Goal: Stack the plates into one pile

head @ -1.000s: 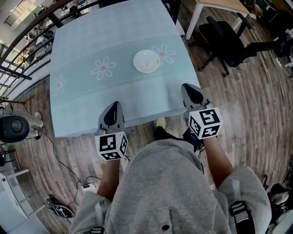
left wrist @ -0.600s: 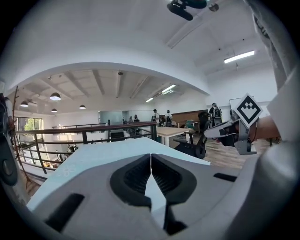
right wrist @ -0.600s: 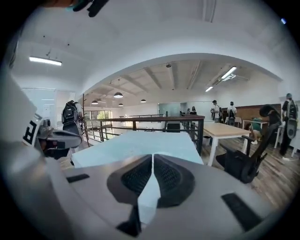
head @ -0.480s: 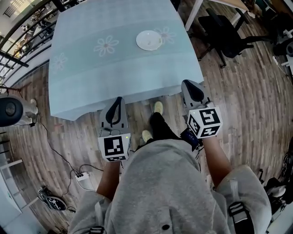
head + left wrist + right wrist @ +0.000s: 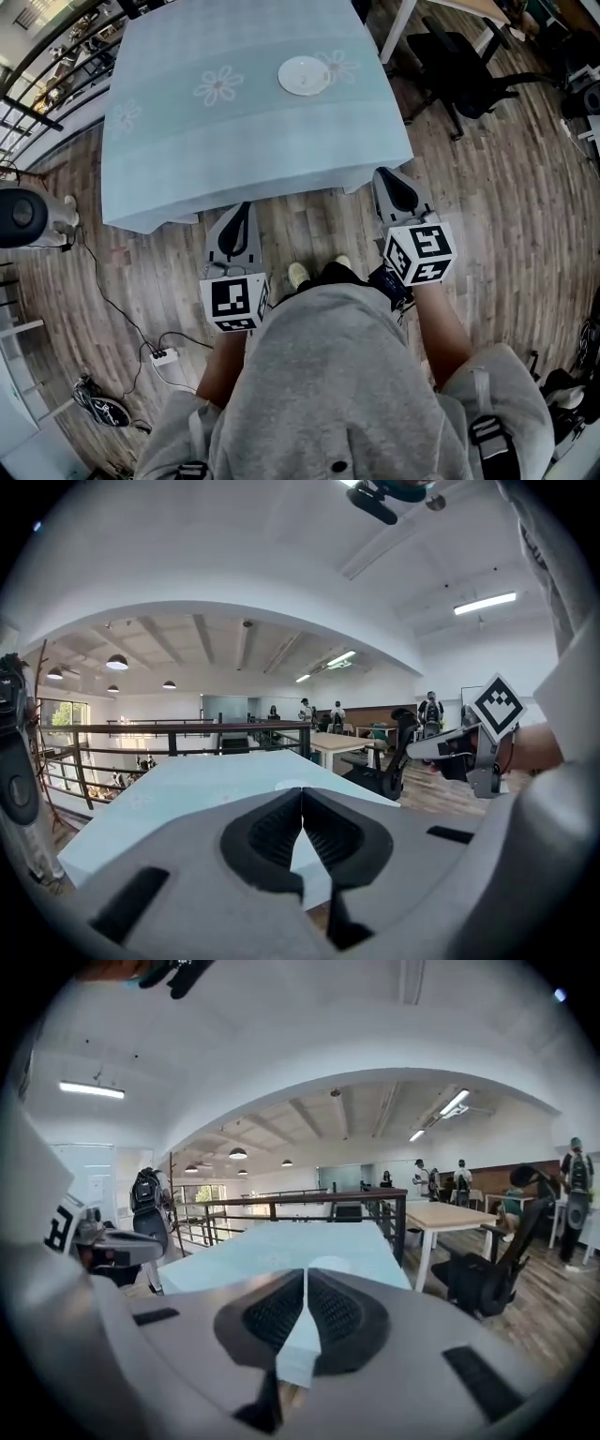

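Note:
A white plate (image 5: 304, 75) lies on the far right part of the pale blue flower-print tablecloth (image 5: 187, 150); whether it is one plate or a pile I cannot tell. It shows faintly just past the jaws as the plate (image 5: 292, 784) and the plate (image 5: 328, 1261). My left gripper (image 5: 242, 208) hangs over the wooden floor, short of the table's near edge. Its jaws are shut and hold nothing, as the left gripper (image 5: 302, 810) shows close up. My right gripper (image 5: 389, 176) is level with the near right corner, also shut and empty, seen again as the right gripper (image 5: 307, 1274).
A black office chair (image 5: 459, 75) and a wooden table (image 5: 441, 9) stand right of the cloth-covered table. A dark railing (image 5: 56, 84) runs along the far left. A power strip with its cable (image 5: 161, 356) lies on the floor, and a round black device (image 5: 19, 217) stands at the left.
Both grippers have drawn back from the table: they hung over its near edge and now hang over the floor. The plate lies farther off. Both jaws stayed shut.

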Available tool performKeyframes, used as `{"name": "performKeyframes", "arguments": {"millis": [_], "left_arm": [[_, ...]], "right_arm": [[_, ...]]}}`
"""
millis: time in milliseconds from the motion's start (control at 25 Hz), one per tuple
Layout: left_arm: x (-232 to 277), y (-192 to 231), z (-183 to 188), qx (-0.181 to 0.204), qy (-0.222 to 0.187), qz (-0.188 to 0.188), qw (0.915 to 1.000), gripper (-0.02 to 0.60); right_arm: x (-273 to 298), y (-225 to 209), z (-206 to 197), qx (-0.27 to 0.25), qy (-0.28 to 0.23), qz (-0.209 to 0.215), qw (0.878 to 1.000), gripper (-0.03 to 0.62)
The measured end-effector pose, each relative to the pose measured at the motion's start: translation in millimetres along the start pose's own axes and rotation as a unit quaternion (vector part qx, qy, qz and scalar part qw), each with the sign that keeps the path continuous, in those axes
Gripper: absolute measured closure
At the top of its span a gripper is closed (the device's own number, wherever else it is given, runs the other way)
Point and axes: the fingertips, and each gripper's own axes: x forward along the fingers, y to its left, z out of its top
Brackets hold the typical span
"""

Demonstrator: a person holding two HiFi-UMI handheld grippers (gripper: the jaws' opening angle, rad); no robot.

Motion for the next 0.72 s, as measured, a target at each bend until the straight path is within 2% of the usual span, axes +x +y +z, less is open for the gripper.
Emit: {"name": "performKeyframes", "arguments": {"millis": [120, 360, 720], "left_arm": [[-1, -6, 1, -0.013, 0.003, -0.004, 0.9999, 0.561], [1, -23, 12, -0.006, -0.006, -0.020, 0.9998, 0.561], [-3, -26, 2, -0.010, -0.001, -0.032, 0.9994, 0.561]], "right_arm": [[-4, -2, 4, -0.006, -0.006, 0.001, 1.000, 0.560], [-14, -8, 3, 0.001, -0.009, -0.004, 1.000, 0.560], [-22, -6, -5, 0.000, -0.009, -0.016, 1.000, 0.560]]}}
